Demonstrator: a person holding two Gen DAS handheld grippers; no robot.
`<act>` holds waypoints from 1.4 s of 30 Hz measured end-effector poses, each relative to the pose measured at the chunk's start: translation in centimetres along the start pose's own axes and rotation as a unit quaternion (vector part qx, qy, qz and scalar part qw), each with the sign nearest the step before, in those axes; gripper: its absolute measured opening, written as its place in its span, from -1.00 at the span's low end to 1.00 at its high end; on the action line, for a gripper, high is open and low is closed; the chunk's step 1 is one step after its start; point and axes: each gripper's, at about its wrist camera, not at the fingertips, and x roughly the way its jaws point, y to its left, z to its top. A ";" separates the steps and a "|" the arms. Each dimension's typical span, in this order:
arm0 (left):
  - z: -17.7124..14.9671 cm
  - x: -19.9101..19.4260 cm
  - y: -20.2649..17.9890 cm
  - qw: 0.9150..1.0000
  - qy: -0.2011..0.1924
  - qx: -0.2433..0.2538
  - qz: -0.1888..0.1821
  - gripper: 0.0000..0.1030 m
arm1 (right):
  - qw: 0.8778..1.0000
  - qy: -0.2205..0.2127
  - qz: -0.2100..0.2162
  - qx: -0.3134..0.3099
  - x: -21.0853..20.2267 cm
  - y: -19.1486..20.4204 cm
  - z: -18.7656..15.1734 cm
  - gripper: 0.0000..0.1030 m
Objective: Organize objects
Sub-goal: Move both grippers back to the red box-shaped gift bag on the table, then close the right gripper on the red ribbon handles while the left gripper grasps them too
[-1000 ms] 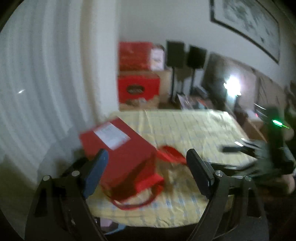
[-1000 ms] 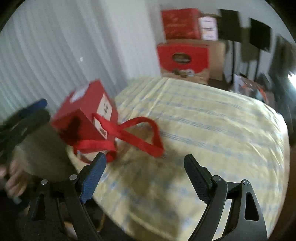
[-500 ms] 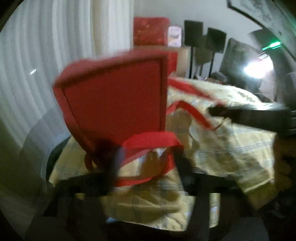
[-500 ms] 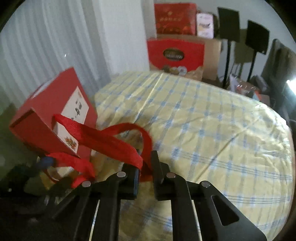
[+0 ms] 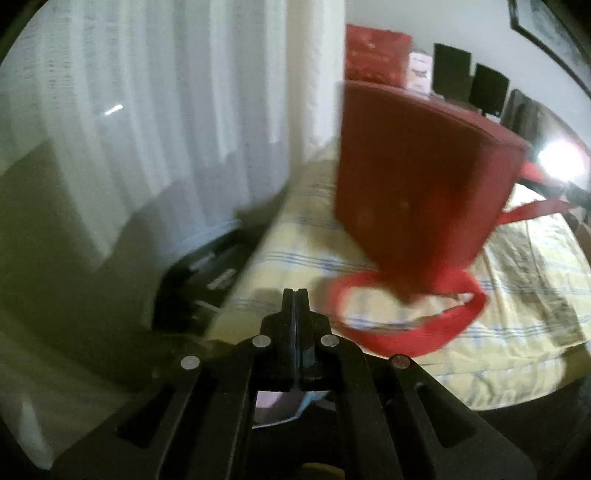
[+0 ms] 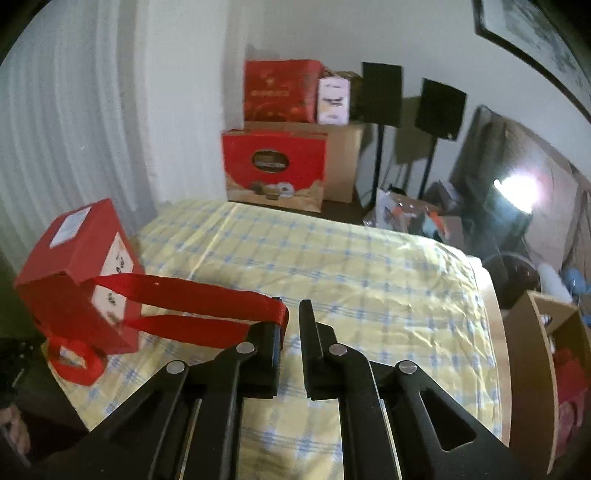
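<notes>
The left wrist view was smeared by motion, so the red box [image 5: 417, 184] showed no print or label. The framed picture [image 6: 535, 29] was cut off by the edge. Clutter [image 6: 413, 210] beyond the bed [image 6: 369, 266] stayed unreadable.

We're seeing white pleated curtains [image 6: 55, 122] hanging left, a white wall [image 6: 424, 40] behind, a framed picture [image 6: 532, 33] top right. A yellow checked tablecloth [image 6: 369, 273] is covering the table. Two black music stands [image 6: 439, 105] are standing by stacked cardboard boxes [image 6: 343, 162]; a bright lamp [image 6: 517, 186] is glaring right.
</notes>
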 end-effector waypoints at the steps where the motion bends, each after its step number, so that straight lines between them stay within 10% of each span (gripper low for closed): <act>1: 0.1 0.1 0.4 1.000 -0.002 -0.002 0.009 -1.00 | 1.000 -0.002 0.007 0.012 -0.4 -0.6 -0.1 -0.85; 5: 0.5 -0.9 2.4 1.000 -0.008 -0.012 0.020 -1.00 | 1.000 -0.005 0.003 0.022 -2.1 -1.6 -0.4 -0.85; 8: 1.4 -1.4 0.6 0.997 0.001 -0.004 -0.080 -0.95 | 1.000 -0.005 0.008 0.029 -2.9 -1.8 -0.7 -0.84; 12: 0.5 -2.1 -4.8 0.983 0.006 0.053 -0.177 0.19 | 1.000 -0.005 0.014 0.027 -3.2 -1.2 -1.1 -0.84; 21: -0.1 0.9 -6.4 0.994 0.040 -0.017 -0.102 0.33 | 0.999 -0.008 0.030 0.042 -3.3 -1.8 -1.8 -0.83; 26: -0.1 0.8 -6.7 0.995 0.021 -0.018 -0.098 0.24 | 0.998 -0.002 0.045 0.054 -2.4 -2.3 -2.5 -0.79; 28: 0.1 0.8 -5.9 0.991 0.035 -0.035 -0.124 -0.68 | 0.998 -0.003 0.045 0.054 -2.3 -2.4 -2.6 -0.79; 30: 0.6 0.8 -4.9 0.988 0.057 -0.047 -0.133 -0.85 | 0.998 -0.002 0.041 0.048 -2.1 -2.6 -2.7 -0.79; 42: 3.7 -2.7 0.8 1.000 -0.010 -0.025 0.005 -0.86 | 0.997 -0.012 0.003 0.076 -2.6 -6.1 -3.4 -0.82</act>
